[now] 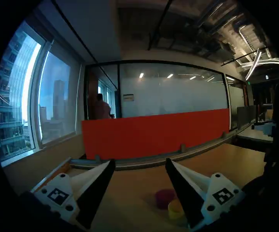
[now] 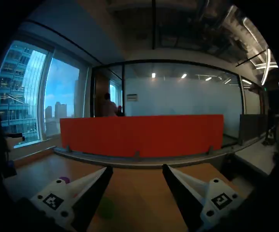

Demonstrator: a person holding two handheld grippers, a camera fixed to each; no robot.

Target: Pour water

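Observation:
In the left gripper view my left gripper (image 1: 139,164) is open over a wooden desk (image 1: 224,154), nothing between its fingers. A magenta cup (image 1: 164,197) and a yellow cup (image 1: 175,209) stand on the desk just inside the right finger, low in the view. In the right gripper view my right gripper (image 2: 137,168) is open and holds nothing. A green cup (image 2: 107,207) sits on the desk beside its left finger, and a small purple object (image 2: 64,179) peeks out above that finger's base.
An orange divider panel (image 1: 155,133) runs along the desk's far edge, with a glass wall behind it. Large windows (image 1: 27,108) are on the left. A person (image 2: 109,105) stands far off behind the divider. Another desk (image 2: 257,154) lies to the right.

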